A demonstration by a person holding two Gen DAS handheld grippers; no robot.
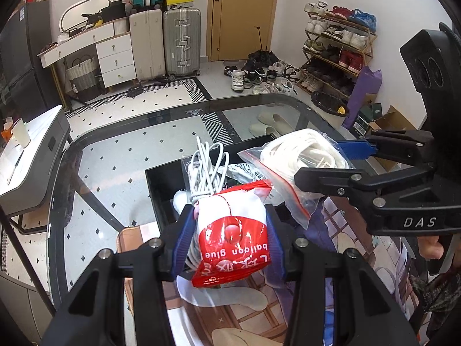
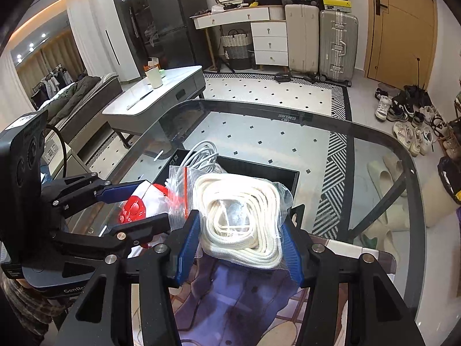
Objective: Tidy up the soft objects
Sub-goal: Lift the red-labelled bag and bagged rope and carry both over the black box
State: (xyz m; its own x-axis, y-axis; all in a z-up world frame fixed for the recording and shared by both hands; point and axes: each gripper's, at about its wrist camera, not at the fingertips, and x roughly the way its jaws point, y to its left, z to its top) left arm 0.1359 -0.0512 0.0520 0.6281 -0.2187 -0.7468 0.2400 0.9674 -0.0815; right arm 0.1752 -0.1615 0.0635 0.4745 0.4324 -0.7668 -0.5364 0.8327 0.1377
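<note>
Grippers both loaded: the left gripper (image 1: 230,242) pinches the balloon glue packet (image 1: 233,248), the right gripper (image 2: 239,242) squeezes the bagged white rope (image 2: 242,216). Both hang above the black box (image 2: 259,170) on the glass table (image 2: 317,144), seemingly ready for dropping in.

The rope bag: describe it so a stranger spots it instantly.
Above the glass table, over the black tray, the right gripper clamps a clear zip bag of coiled cream rope. Unlike the neighbouring red-and-white glue packet, it's transparent with a red seal strip.
</note>
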